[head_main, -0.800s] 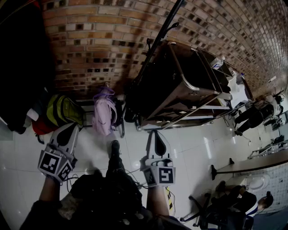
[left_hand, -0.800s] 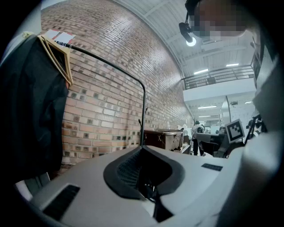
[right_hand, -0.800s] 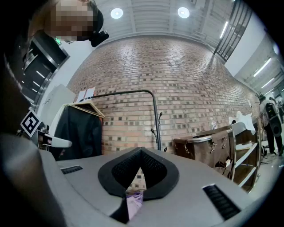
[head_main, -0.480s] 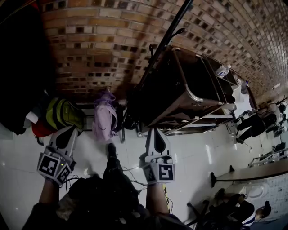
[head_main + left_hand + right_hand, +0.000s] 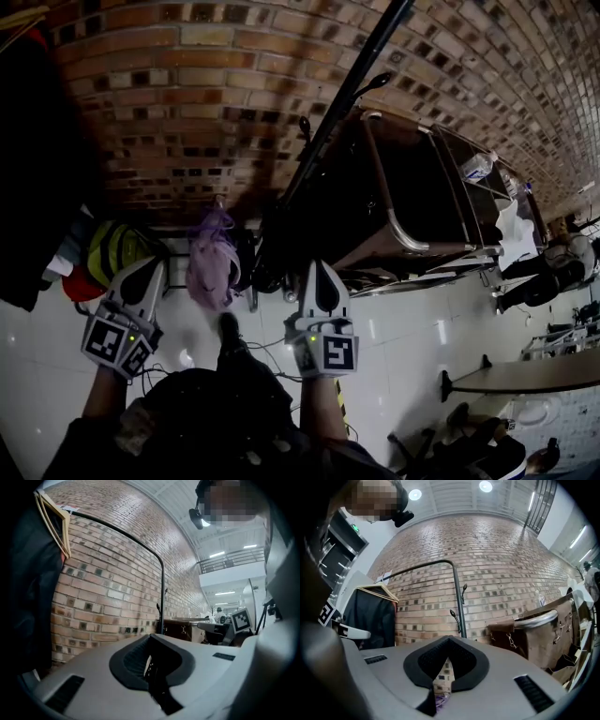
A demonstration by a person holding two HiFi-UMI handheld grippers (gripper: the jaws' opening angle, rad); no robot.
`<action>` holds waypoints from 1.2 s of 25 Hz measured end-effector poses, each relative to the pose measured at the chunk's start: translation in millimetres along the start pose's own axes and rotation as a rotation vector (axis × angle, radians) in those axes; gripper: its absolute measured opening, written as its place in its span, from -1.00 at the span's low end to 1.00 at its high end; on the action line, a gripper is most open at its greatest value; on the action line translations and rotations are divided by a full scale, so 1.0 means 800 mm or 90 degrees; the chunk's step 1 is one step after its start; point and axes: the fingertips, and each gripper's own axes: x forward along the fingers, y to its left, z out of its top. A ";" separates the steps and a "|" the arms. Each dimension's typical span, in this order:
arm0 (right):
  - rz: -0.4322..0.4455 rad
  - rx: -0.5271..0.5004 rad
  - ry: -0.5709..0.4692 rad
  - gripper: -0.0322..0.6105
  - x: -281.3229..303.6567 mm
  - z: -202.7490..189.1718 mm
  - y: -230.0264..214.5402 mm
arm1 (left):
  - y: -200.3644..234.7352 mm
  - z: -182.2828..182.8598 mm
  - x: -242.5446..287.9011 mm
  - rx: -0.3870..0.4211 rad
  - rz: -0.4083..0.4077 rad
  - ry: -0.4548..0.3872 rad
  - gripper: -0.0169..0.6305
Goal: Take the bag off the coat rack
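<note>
Grey left gripper (image 5: 150,272) and right gripper (image 5: 316,272) both point forward at the red brick wall (image 5: 187,94), fingers closed tight, holding nothing.

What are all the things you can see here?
wall: one, red-brown brick, behind everything.
coat rack: one, black, against the wall, middle.
bag: one, lilac, low by the wall, left of the rack's pole.
backpack: one, yellow-green, left of the bag.
coat: one, dark, on a wooden hanger, far left.
cart: one, brown, right of the rack.
floor: one, white tiles, below.
left gripper: one, grey, jaws together, empty, near the backpack.
right gripper: one, grey, jaws together, empty, right of the bag.
</note>
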 end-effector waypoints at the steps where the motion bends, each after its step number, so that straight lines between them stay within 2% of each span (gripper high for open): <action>1: 0.001 -0.003 0.001 -0.90 0.011 -0.001 -0.007 | 0.001 0.000 0.015 -0.005 -0.005 -0.005 -0.88; 3: -0.002 -0.007 0.006 -0.90 0.031 -0.003 -0.023 | 0.001 0.000 0.044 -0.005 -0.011 -0.005 -0.88; 8: -0.015 -0.002 0.013 -0.89 0.075 -0.003 -0.063 | -0.001 0.007 0.121 0.045 -0.008 0.005 -0.88; 13: -0.002 0.002 0.019 -0.89 0.112 -0.008 -0.087 | -0.021 -0.001 0.192 0.050 -0.044 0.022 -0.88; 17: 0.011 0.004 0.026 -0.88 0.140 -0.021 -0.097 | -0.022 -0.007 0.234 0.036 -0.031 0.011 -0.87; 24: 0.057 0.020 0.041 -0.73 0.179 -0.039 -0.107 | -0.016 -0.024 0.305 0.017 -0.031 0.008 -0.87; 27: 0.070 0.010 0.077 -0.54 0.194 -0.064 -0.112 | -0.016 -0.032 0.336 0.019 -0.034 0.012 -0.87; 28: 0.074 0.007 0.093 -0.43 0.199 -0.075 -0.114 | -0.018 -0.034 0.345 0.019 -0.036 0.015 -0.87; 30: 0.085 0.006 0.128 -0.38 0.207 -0.100 -0.117 | -0.022 -0.040 0.360 0.015 -0.044 0.025 -0.88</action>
